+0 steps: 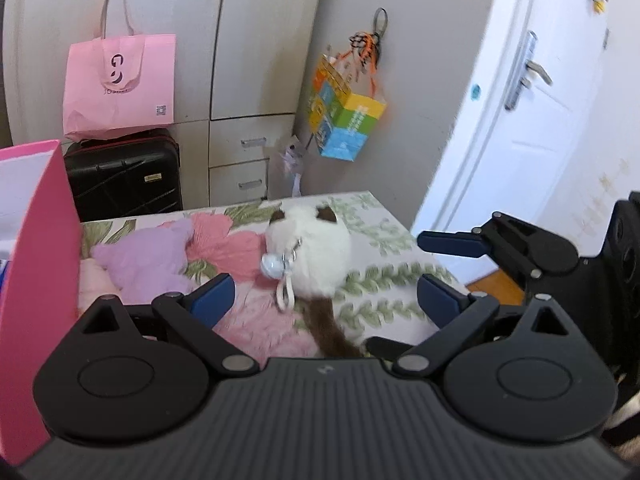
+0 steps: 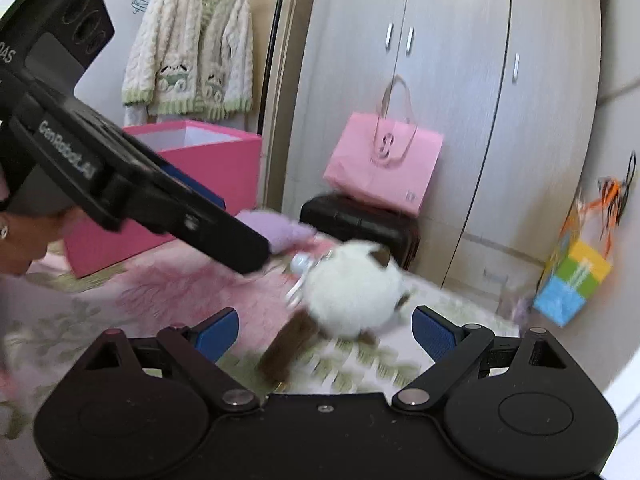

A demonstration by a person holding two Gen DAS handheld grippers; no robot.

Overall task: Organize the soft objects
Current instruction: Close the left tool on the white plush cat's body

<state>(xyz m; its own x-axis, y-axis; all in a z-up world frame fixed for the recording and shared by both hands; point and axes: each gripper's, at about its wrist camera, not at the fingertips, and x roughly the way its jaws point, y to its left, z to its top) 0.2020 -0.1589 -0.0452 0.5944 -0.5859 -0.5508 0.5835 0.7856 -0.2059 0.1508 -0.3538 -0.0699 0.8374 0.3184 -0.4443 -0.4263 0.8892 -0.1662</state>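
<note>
Left gripper spread wide over a floral bedspread, blue fingers holding nothing. Between and just beyond them, a white plush cat lying on the bed, brown ears away from the camera, brown tail trailing back toward the gripper body. A pale blue bell and a white loop at its near-left side. Left of it, a lilac plush toy resting on the bedspread, apart from the cat. At the far left, the wall of a pink box, open at the top, close beside the lilac toy.

Right gripper likewise wide open and empty, fingers on either side of the same white plush cat, not touching it. Blurred cat, brown tail pointing toward the lower left. Left gripper's body crossing from the upper left, tip close to the cat's bell. Lilac plush toy partly hidden behind that tip, pink box behind it on the bed.

Beyond the bed: black suitcase with a pink shopping bag on top, wardrobe behind, a colourful bag hanging on the wall, a white door to the right, a knitted cardigan hung up.
</note>
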